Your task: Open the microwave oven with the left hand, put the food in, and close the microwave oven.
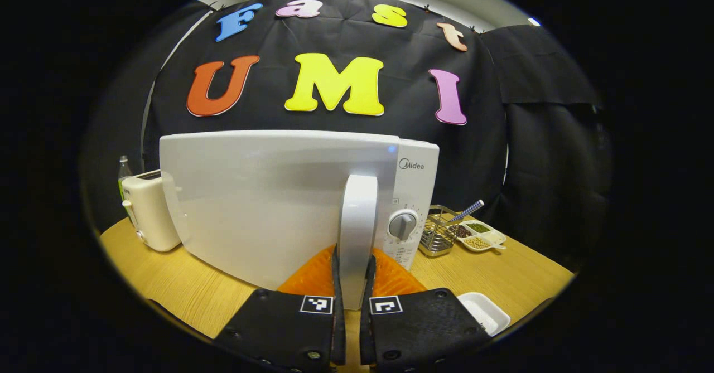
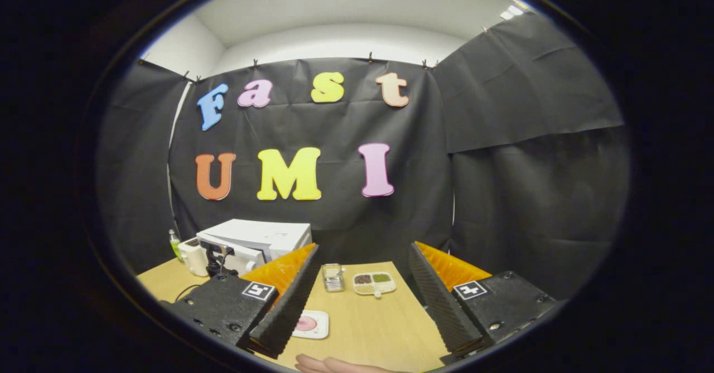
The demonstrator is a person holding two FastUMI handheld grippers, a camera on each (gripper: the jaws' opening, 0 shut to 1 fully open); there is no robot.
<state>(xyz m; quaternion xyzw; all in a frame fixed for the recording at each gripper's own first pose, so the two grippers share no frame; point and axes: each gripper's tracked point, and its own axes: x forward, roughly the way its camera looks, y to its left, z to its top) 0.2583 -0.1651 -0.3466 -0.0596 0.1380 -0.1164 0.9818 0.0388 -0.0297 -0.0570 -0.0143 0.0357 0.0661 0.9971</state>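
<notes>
Toaster (image 1: 149, 210) at bench (image 1: 167, 272) far left, beside white microwave (image 1: 415, 194). Left hand-held gripper (image 1: 353, 284) clamped on the vertical door handle (image 1: 357, 233), door (image 1: 268, 200) swung ajar. Right hand-held gripper (image 2: 362, 300) fingers wide apart, holding nothing, above food tray (image 2: 312, 324) on bench.

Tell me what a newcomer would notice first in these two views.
In the left gripper view, the white microwave stands centre, its door swung partly open, with the left gripper clamped on the door handle. In the right gripper view, the right gripper hangs wide open above the table, a small tray below.
</notes>
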